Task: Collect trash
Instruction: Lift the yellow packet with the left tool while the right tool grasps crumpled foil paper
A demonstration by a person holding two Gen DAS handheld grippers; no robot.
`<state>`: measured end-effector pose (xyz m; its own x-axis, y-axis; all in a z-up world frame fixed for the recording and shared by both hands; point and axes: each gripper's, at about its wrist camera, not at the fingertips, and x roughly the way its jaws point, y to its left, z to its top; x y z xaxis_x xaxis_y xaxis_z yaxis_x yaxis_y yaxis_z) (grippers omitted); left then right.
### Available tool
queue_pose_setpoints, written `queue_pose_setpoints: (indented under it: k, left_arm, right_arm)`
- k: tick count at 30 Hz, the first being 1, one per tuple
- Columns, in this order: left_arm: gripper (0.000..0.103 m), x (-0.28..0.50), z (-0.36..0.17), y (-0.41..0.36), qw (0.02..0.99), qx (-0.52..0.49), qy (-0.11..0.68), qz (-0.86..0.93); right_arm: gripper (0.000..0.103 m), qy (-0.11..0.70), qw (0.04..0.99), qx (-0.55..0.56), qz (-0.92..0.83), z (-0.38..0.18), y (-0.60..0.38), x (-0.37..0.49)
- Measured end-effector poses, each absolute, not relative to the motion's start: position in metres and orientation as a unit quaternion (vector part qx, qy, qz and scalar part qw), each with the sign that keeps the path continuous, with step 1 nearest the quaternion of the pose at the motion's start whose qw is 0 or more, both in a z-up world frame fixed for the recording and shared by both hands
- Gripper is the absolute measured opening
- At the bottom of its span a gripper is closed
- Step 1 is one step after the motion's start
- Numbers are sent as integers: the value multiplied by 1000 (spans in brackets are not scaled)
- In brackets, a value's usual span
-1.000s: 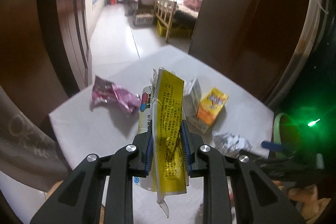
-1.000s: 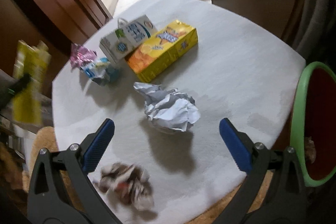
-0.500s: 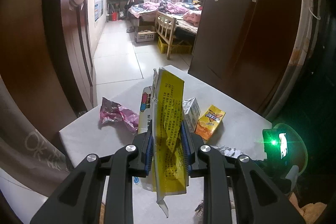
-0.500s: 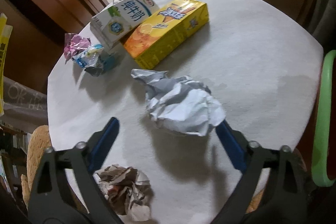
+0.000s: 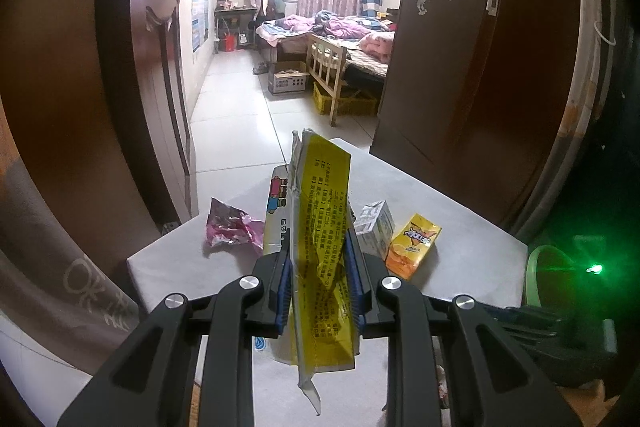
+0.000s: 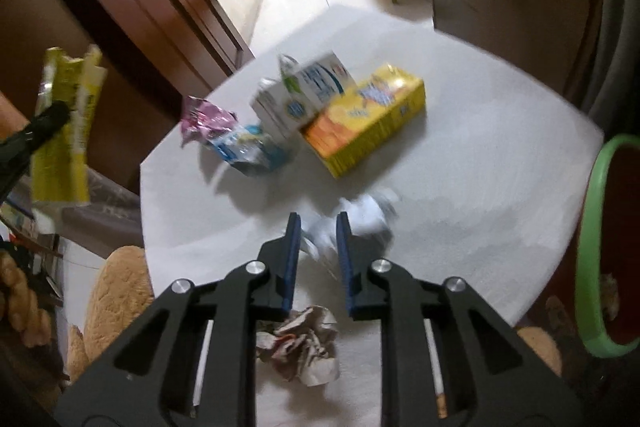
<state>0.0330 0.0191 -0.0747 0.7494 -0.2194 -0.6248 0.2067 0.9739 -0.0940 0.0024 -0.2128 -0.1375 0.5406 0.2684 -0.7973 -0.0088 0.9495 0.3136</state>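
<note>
Left gripper (image 5: 316, 267): clenched on a flattened yellow wrapper (image 5: 326, 247), held upright above the table (image 5: 460, 255).
Right gripper (image 6: 318, 239): jaws drawn in on a white crumpled paper ball (image 6: 368, 215), pinching its near edge; the ball is motion-blurred.
Left wrist view only: bedroom beyond the doorway; pink wrapper (image 5: 230, 233), milk carton (image 5: 374, 229) and orange juice box (image 5: 414, 245) lie on the table past the yellow wrapper.
Right wrist view only: second, brownish paper wad (image 6: 302, 345) on the table under the jaws; blue-white crushed packet (image 6: 248, 147) beside the pink wrapper; green-rimmed bin (image 6: 596, 247) at the table's right edge; the left gripper with its yellow wrapper at far left.
</note>
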Motion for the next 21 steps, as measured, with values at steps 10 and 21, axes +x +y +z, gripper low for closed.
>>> queue_pose_setpoints:
  k: [10,21]
  left_arm:
    - [21,37,-83,25,928,-18,355,-110]
    - [22,39,-88,24,926,-15,361,-111]
  right_arm:
    - [62,509,852,111,57,-166,-209,3]
    - [82,554,819,142,41,-199,-224,12]
